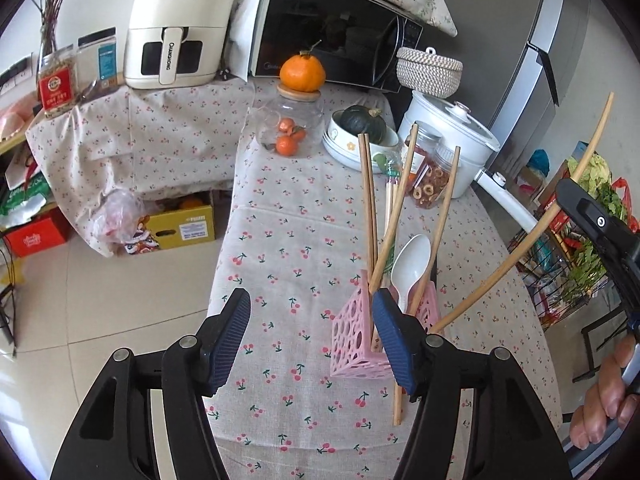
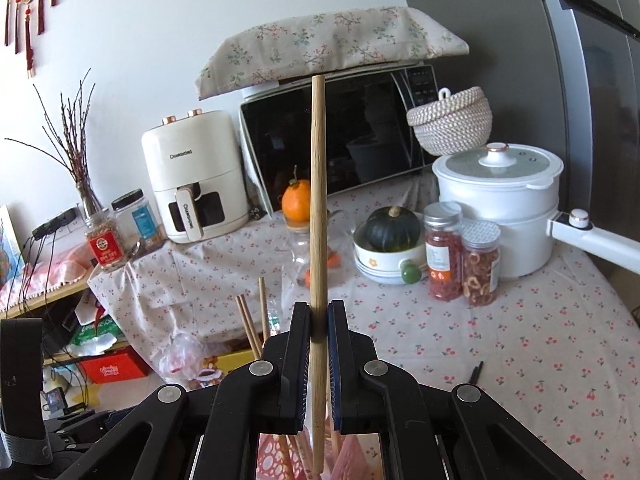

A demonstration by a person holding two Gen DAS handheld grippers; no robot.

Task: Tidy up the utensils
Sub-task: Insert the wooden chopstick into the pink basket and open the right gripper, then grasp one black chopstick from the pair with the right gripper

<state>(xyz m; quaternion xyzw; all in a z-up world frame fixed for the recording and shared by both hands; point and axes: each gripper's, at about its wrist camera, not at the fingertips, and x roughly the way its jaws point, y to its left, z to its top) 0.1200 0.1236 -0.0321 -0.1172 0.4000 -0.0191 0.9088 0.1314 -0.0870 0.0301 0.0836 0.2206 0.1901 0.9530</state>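
A pink perforated utensil holder point(image 1: 354, 340) stands on the cherry-print tablecloth point(image 1: 288, 264). It holds several wooden chopsticks point(image 1: 368, 200) and a white spoon point(image 1: 410, 264). One chopstick point(image 1: 397, 404) lies on the cloth beside the holder. My left gripper point(image 1: 312, 338) is open, its right finger against the holder's right side. My right gripper point(image 2: 319, 320) is shut on a wooden chopstick point(image 2: 318, 184), held upright with its lower end over the holder point(image 2: 272, 460). That chopstick point(image 1: 532, 232) and the right gripper's black body show at the right of the left wrist view.
At the back stand a glass jar point(image 1: 290, 128) with an orange on its lid, a bowl with a green squash point(image 1: 362, 136), two dried-food jars point(image 1: 430, 176), a white pot point(image 1: 452, 140), a microwave point(image 1: 332, 32) and an air fryer point(image 1: 180, 28). The floor lies left of the table.
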